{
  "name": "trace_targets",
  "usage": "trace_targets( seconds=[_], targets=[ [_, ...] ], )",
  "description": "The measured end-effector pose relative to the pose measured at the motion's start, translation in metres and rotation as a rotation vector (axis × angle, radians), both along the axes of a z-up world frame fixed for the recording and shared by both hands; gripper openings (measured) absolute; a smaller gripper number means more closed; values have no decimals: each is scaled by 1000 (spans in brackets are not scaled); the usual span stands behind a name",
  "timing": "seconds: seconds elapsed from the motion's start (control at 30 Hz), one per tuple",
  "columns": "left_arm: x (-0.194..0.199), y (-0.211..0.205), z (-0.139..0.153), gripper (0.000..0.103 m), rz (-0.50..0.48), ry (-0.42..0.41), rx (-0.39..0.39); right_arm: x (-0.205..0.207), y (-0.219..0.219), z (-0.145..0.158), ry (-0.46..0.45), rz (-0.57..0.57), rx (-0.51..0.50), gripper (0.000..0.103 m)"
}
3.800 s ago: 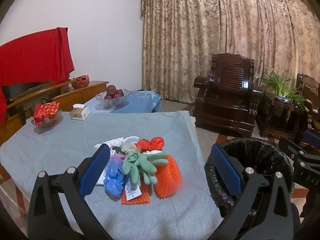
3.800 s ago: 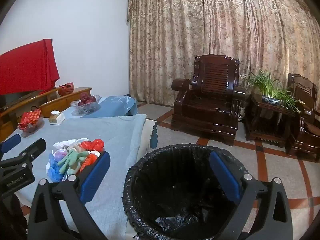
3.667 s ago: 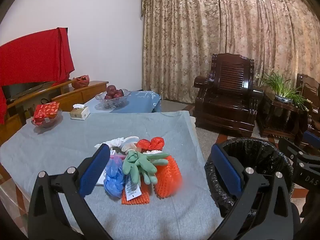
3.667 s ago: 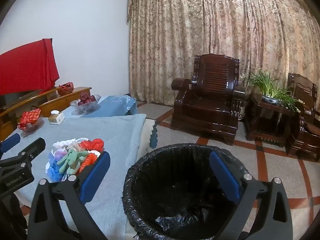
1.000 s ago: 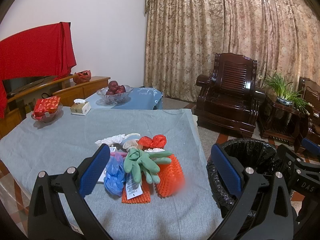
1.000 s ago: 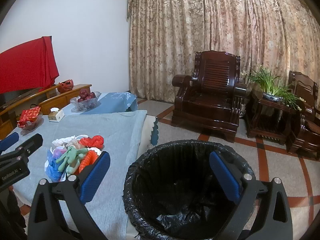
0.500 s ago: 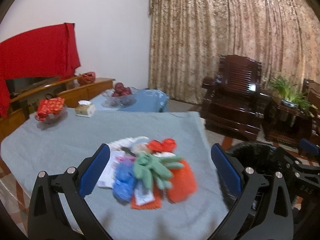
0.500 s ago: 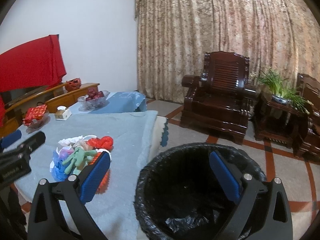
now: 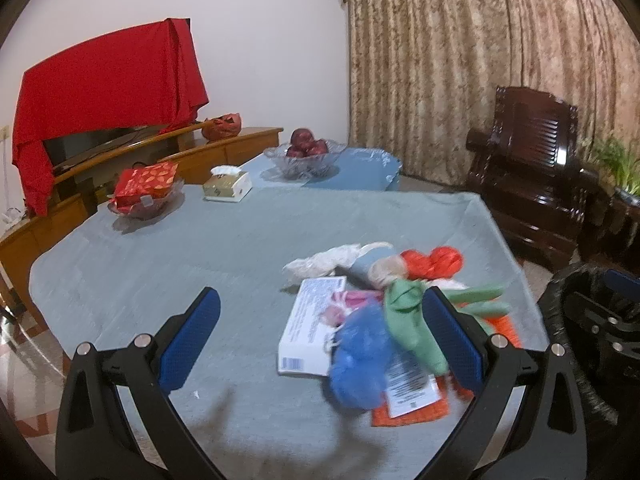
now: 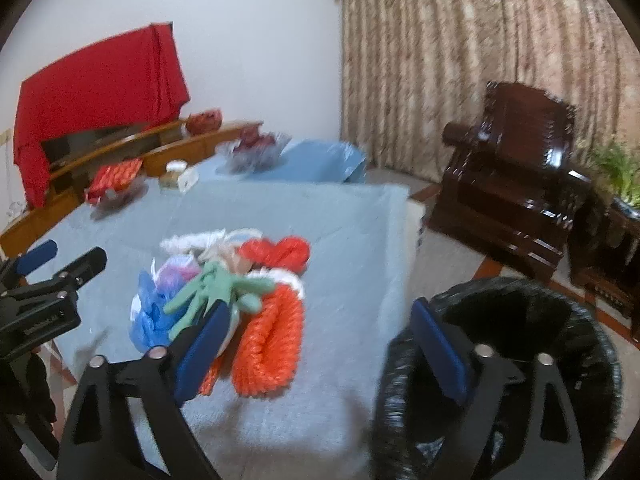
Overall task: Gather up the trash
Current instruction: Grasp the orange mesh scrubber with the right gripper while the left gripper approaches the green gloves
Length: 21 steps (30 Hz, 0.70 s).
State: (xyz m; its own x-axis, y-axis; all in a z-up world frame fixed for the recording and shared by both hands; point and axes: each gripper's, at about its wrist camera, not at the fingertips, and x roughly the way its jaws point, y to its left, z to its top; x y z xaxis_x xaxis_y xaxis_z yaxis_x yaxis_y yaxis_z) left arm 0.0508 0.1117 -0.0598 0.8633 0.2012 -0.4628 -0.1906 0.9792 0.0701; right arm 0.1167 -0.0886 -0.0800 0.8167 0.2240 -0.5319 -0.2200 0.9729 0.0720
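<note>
Two open grippers close in on a heap of trash on a grey-clothed table, a lined bin waiting at the right.

The left gripper point(image 9: 320, 336) and the right gripper point(image 10: 324, 344) both hang spread and empty above the table point(image 9: 208, 248). The trash pile point(image 10: 224, 292) lies near the table's right edge, just beside the black-bagged trash bin point(image 10: 520, 360) on the floor. A green rubber glove point(image 10: 216, 288) sprawls on top, fingers fanning to the near left; an orange foam net sleeve point(image 10: 272, 344) runs near to far; a blue plastic bag point(image 9: 360, 360) and a white printed card point(image 9: 312, 328) lie left. All look light, soft and crushable, probably best pinched at a raised fold; the glove may slip.
</note>
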Motion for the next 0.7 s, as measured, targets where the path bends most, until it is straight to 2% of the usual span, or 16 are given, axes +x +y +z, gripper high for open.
trace_targets(
  seconds=[0.3, 0.4, 0.43, 0.47, 0.57, 0.7],
  targets=[
    [15, 19, -21, 98, -12, 50, -11, 26, 25, -51, 145, 76, -50, 71],
    [19, 19, -25, 98, -26, 59, -27, 33, 28, -60, 178, 111, -36, 50],
    [18, 18, -26, 97, -32, 61, -31, 35, 29, -61, 188, 129, -26, 37],
    [20, 16, -27, 97, -35, 63, -33, 37, 29, -63, 200, 155, -9, 30],
    [21, 12, -28, 96, -50, 69, -33, 33, 27, -59, 184, 186, 16, 24],
    [21, 7, -26, 95, -66, 73, -55, 27, 24, -48, 140, 182, 8, 22]
  ],
)
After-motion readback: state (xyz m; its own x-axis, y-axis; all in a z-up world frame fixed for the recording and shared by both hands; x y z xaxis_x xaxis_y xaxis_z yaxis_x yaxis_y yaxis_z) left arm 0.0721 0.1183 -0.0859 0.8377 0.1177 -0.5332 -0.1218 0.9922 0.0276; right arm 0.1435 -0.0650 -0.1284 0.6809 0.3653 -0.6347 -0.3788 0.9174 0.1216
